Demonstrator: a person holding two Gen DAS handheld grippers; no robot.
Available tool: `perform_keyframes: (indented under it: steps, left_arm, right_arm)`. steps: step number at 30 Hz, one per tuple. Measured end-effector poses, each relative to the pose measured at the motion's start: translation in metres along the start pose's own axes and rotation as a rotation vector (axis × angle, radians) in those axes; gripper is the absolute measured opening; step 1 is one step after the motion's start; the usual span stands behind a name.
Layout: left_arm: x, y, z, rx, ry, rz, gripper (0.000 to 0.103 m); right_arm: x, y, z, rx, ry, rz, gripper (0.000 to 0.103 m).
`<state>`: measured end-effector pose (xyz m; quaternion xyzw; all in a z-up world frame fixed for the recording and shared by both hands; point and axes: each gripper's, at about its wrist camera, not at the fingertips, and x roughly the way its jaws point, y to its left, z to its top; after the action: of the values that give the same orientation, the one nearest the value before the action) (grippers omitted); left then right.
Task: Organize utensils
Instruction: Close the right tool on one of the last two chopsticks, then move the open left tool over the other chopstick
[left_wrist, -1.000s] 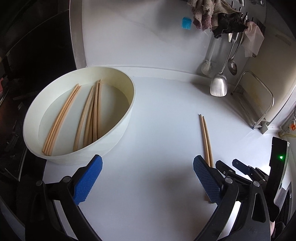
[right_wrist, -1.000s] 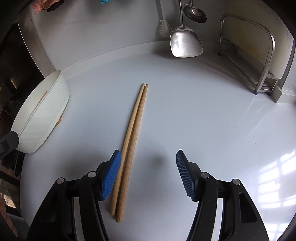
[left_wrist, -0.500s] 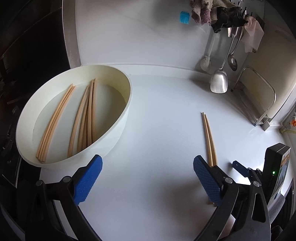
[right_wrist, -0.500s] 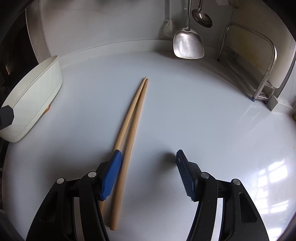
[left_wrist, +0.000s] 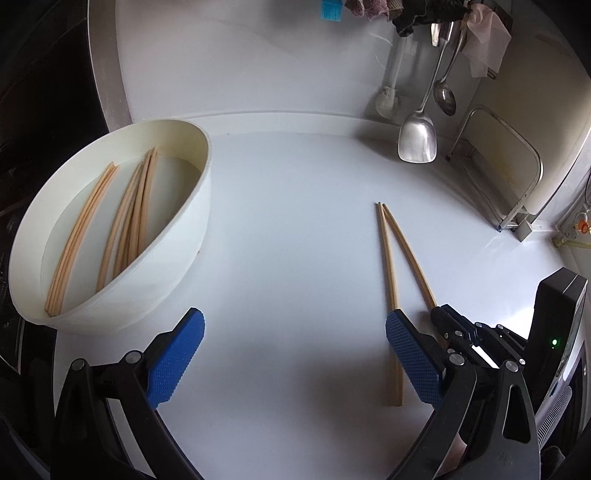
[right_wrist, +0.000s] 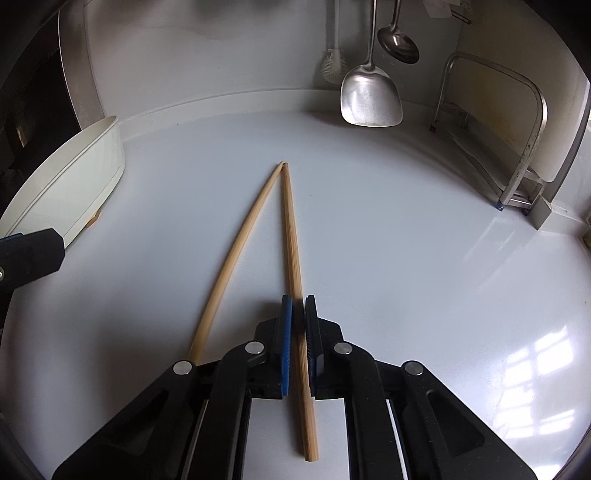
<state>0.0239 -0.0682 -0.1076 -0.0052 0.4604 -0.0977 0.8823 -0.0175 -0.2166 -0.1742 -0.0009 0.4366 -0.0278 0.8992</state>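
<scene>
Left wrist view, from its left edge: a round, smooth cream tub (left_wrist: 173, 258) sits on the glossy white counter (left_wrist: 295, 240), with several slim, pale wooden chopsticks (left_wrist: 125, 225) lying lengthwise on its floor, which only this camera looks down into. The left gripper (left_wrist: 295, 354) hangs just above the bare counter, its ribbed blue pads (left_wrist: 177, 358) spread wide with nothing between them. Further right, two more chopsticks lie in a narrow V with their far tips touching; one stick (left_wrist: 388, 266) lies free, the other (left_wrist: 410, 254) runs into the black right gripper (left_wrist: 437, 314). A flat steel spatula (left_wrist: 417, 136) and a ladle (left_wrist: 445, 98) hang by the wall, near a bent metal rack (left_wrist: 517, 192). Right wrist view shows only the tub's outer wall (right_wrist: 74, 184), then the free stick (right_wrist: 236, 251), then what the other camera hides: the right gripper (right_wrist: 297, 306) clamped shut on the gripped chopstick (right_wrist: 291, 240), whose blunt square end sticks out behind the pads toward the camera.
</scene>
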Motion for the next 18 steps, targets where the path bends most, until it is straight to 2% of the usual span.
perform_keyframes:
  steps: [11,18]
  left_arm:
    - [0.041,-0.040,0.001,0.031,0.059,0.004,0.097]
    - [0.067,-0.055,0.001,0.040,0.093,0.008,0.097]
  right_arm:
    - [-0.009,-0.055,-0.010,0.077,-0.005,-0.044,0.007]
    - [-0.012,-0.072,-0.013,0.094,-0.001,-0.032,0.007]
